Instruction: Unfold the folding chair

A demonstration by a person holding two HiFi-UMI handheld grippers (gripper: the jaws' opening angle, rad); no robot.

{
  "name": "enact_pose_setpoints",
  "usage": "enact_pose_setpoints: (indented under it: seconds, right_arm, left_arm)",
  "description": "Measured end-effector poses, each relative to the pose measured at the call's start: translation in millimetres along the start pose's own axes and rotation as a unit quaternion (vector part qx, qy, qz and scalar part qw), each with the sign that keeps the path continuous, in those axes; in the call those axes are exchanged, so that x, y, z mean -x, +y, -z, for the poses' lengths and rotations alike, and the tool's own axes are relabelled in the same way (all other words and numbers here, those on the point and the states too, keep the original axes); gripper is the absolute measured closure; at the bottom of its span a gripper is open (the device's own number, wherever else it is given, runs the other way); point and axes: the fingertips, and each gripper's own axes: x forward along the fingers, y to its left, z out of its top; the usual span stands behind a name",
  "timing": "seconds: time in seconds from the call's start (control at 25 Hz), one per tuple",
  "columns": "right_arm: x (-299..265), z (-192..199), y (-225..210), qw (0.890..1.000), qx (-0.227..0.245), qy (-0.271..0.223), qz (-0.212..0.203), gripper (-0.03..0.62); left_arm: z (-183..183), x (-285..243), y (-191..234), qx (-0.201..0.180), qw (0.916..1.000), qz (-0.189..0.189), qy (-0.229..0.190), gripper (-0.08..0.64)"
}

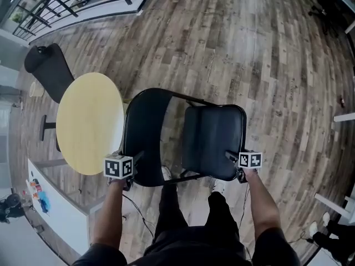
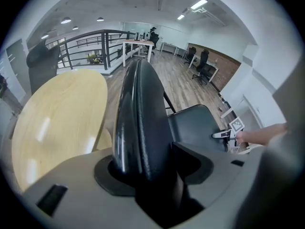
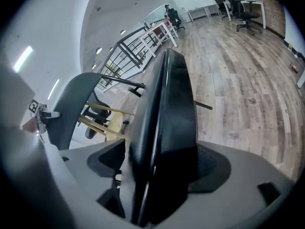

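Note:
The black folding chair stands partly open on the wood floor in front of me. Its curved backrest (image 1: 143, 137) is on the left and its padded seat (image 1: 213, 140) on the right, joined by a thin metal frame (image 1: 191, 100). My left gripper (image 1: 135, 160) is at the backrest's lower edge. In the left gripper view the backrest (image 2: 140, 109) runs between the wide jaws of the left gripper (image 2: 150, 168). My right gripper (image 1: 233, 157) is at the seat's near right edge. In the right gripper view the seat (image 3: 167, 104) lies between the spread jaws of the right gripper (image 3: 159, 168). Neither grip looks tight.
A round yellow table (image 1: 89, 121) stands close against the chair's left side, with a black office chair (image 1: 47, 71) behind it. A white counter (image 1: 55, 204) is at the lower left and a railing (image 1: 72, 1) at the far left. My legs (image 1: 188, 215) are just behind the chair.

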Motion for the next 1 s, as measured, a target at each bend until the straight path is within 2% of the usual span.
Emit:
enact_pose_setpoints:
  seconds: [0.28, 0.48, 0.64, 0.84, 1.0]
  right_arm:
    - [-11, 15, -120, 0.999, -0.037, 0.001, -0.038, 0.209]
    - [-19, 29, -190, 0.993, -0.064, 0.004, -0.098, 0.207]
    - [-21, 37, -227, 0.988, -0.068, 0.013, -0.139, 0.207]
    - [-28, 38, -265, 0.987, -0.067, -0.004, -0.148, 0.207]
    - [-33, 48, -291, 0.986, -0.070, -0.001, -0.150, 0.206]
  left_arm:
    - [1, -50, -59, -0.002, 0.9999, -0.016, 0.003, 0.316]
    - [-4, -81, -100, -0.008, 0.9995, -0.030, -0.002, 0.316]
    - [-6, -93, -138, -0.011, 0.9992, -0.038, 0.000, 0.319]
    - [-14, -107, -176, -0.019, 0.9985, -0.051, 0.002, 0.327]
    - [-11, -115, -202, -0.022, 0.9982, -0.055, -0.002, 0.336]
